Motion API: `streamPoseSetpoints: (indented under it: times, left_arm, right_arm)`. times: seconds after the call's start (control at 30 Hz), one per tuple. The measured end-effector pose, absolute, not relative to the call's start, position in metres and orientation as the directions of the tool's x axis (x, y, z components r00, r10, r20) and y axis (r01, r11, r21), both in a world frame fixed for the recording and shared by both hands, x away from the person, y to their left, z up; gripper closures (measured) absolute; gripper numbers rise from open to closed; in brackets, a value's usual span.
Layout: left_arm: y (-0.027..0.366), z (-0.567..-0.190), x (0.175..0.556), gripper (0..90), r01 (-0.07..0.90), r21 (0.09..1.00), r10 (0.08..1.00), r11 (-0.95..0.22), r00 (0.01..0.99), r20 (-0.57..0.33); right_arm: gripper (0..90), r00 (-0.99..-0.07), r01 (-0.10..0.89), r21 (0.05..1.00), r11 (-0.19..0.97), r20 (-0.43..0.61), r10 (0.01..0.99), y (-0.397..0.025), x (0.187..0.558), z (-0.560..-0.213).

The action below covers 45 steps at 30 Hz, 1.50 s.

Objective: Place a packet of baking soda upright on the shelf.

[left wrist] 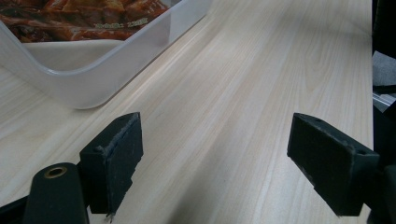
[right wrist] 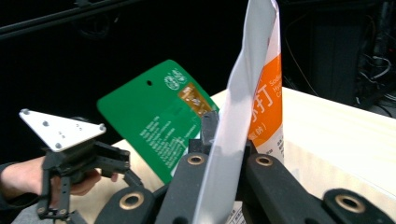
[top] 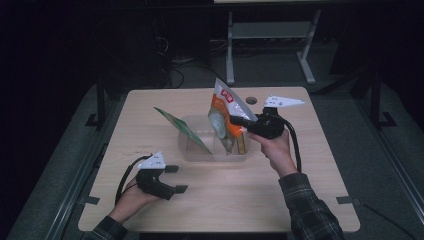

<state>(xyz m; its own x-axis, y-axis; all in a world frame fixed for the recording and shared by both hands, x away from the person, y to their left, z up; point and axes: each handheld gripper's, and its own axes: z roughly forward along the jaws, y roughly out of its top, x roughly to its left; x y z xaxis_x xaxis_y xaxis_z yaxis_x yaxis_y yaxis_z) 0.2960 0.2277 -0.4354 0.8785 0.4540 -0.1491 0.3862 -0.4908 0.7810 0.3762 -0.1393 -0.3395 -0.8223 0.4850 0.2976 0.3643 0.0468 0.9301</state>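
An orange and white snack bag stands upright over a clear plastic bin at the table's middle. My right gripper is shut on the bag's edge from the right; in the right gripper view the jaws pinch the bag's silver side. A green packet leans tilted against the bin's left side, and it shows behind the bag. My left gripper rests near the front left of the table, open and holding nothing. The bin's corner lies just ahead of it.
Inside the bin a packet with a red food picture lies flat. A round cable hole sits near the table's far edge. Bare wood stretches across the front and both sides. Another desk's legs stand behind.
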Motion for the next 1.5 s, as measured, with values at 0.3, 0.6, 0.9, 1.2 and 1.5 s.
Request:
streamPoseSetpoints:
  times: [0.3, 0.6, 0.9, 1.2, 1.5]
  left_arm:
    - [0.228, -0.436, 0.297, 16.7, 0.383, 0.777, 0.457, -0.500, 0.879, -0.139]
    - [0.228, -0.436, 0.296, 16.7, 0.380, 0.777, 0.454, -0.502, 0.880, -0.137]
    - [0.227, -0.436, 0.296, 16.7, 0.382, 0.776, 0.453, -0.502, 0.880, -0.141]
    - [0.225, -0.438, 0.295, 16.7, 0.389, 0.772, 0.452, -0.503, 0.879, -0.149]
    - [0.224, -0.439, 0.295, 16.7, 0.388, 0.767, 0.447, -0.511, 0.882, -0.149]
  right_arm:
    - [90.0, -0.792, 0.379, 0.924, 0.053, 0.295, 0.534, -0.141, 0.385, -0.347]
    - [90.0, -0.767, 0.391, 0.918, 0.071, 0.282, 0.576, -0.139, 0.389, -0.353]
    - [90.0, -0.752, 0.402, 0.911, 0.095, 0.269, 0.602, -0.135, 0.391, -0.358]
    - [89.7, -0.735, 0.426, 0.899, 0.098, 0.281, 0.617, -0.136, 0.391, -0.373]
    - [85.5, -0.727, 0.441, 0.887, 0.138, 0.262, 0.635, -0.135, 0.393, -0.378]
